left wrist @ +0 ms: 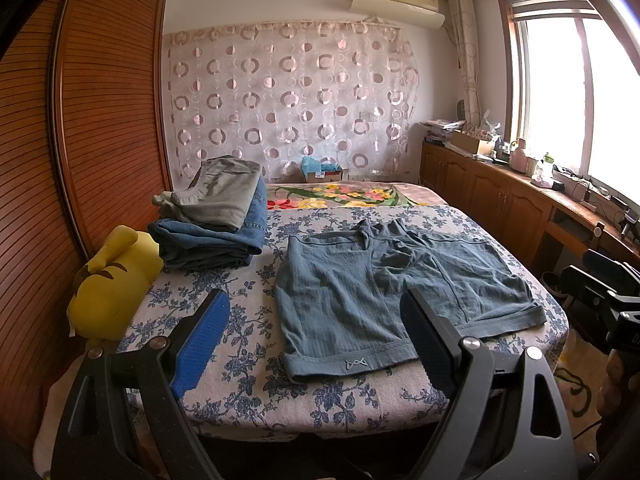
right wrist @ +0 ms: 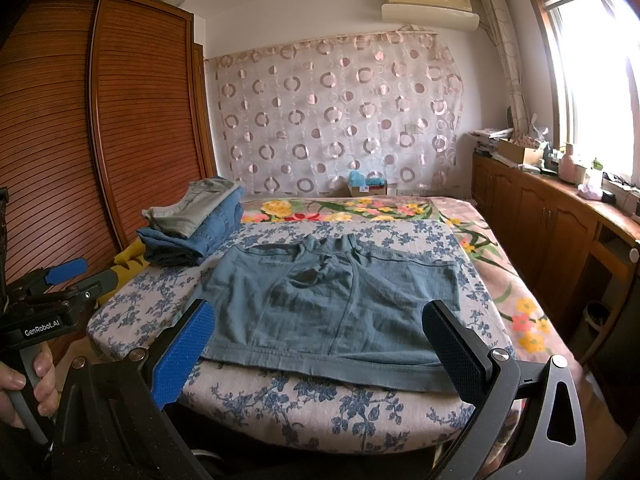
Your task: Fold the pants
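A pair of blue-grey shorts [left wrist: 384,292] [right wrist: 332,300] lies spread flat on the bed's blue-flowered sheet [left wrist: 248,344] [right wrist: 304,400], leg hems toward me, waistband at the far side. My left gripper [left wrist: 316,316] hangs open above the near edge of the bed, over the shorts' left leg, holding nothing. Wide open too, my right gripper [right wrist: 320,328] hovers over the near hems without touching the cloth. In the right wrist view the left gripper [right wrist: 68,276] shows at the far left, held by a hand [right wrist: 24,384]. The right gripper's body [left wrist: 604,296] shows at the right edge of the left wrist view.
A stack of folded jeans and grey trousers [left wrist: 216,216] [right wrist: 192,224] sits at the bed's far left. A yellow plush toy [left wrist: 108,284] lies by the wooden wardrobe [left wrist: 80,120]. A floral blanket [right wrist: 500,280] covers the far and right side. Wooden cabinets [right wrist: 540,224] line the right wall under the window.
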